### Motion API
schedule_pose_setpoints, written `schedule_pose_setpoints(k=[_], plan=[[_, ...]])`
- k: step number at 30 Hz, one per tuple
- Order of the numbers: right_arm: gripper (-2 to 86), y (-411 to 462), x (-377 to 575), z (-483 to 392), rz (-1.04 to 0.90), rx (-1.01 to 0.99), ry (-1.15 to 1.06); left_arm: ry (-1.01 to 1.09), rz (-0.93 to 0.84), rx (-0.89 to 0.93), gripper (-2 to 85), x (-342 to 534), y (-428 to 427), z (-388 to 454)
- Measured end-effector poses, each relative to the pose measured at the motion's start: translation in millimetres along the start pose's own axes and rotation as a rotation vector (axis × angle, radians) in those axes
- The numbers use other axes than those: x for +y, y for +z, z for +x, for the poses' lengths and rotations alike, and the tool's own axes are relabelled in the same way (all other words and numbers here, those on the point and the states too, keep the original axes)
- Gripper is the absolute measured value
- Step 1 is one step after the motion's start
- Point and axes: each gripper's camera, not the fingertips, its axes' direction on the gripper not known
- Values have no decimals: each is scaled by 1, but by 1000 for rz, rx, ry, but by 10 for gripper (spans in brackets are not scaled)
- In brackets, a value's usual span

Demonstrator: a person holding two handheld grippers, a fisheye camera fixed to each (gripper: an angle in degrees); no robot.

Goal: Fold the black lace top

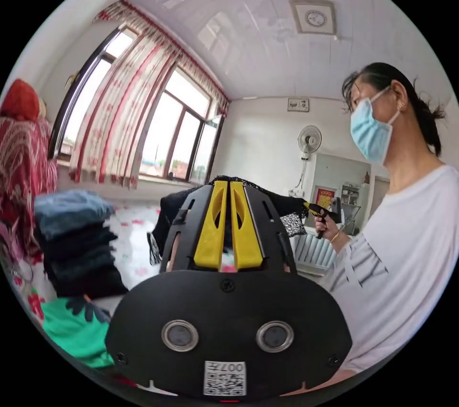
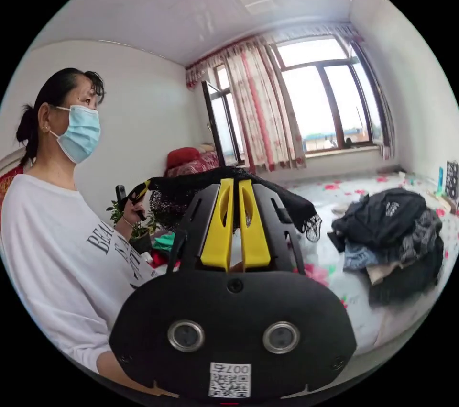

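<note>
The black lace top (image 1: 287,208), a sheer mesh garment with a scalloped net edge, hangs in the air, stretched between the two grippers above the bed. In the left gripper view it spans from the jaw tips toward 3 o'clock, where the right gripper (image 1: 313,209) holds its far end. In the right gripper view it runs from the jaw tips toward 9 o'clock, ending at the left gripper (image 2: 139,192).

Left gripper (image 1: 228,183): yellow jaws together, clamped on the lace edge. Right gripper (image 2: 234,182): yellow jaws together, likewise clamped on the lace.

Step in hand, as judged: spreading the top taut before laying it flat. Keep both grippers level and the upper edge straight; lace snags and stretches readily, so apply only light tension. Lower the hem first onto the white floral bedcover (image 2: 363,297), then the held edge.

Surroundings: a stack of folded dark and blue clothes (image 1: 76,244) lies at 9 o'clock in the left gripper view; a loose heap of dark unfolded garments (image 2: 392,239) lies at 3 o'clock in the right gripper view. Lay the top well apart from both.
</note>
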Motion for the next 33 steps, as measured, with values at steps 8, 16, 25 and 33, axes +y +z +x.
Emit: schedule_pose_setpoints(k=[8,16,25,33], plan=[[-1,18,137,38,-456,-26,516,-521,-361,6,-10,130,-18,-22],[5,89,154,121,-491,-83,671,-769,-443,-92,-8,172,62,-102],[84,196,102,230,-432,150,691,-787,-456,-255,56,124,213,-209],[98,209,219,243,-706,222,786,-781,-851,-403,80,226,217,-199]])
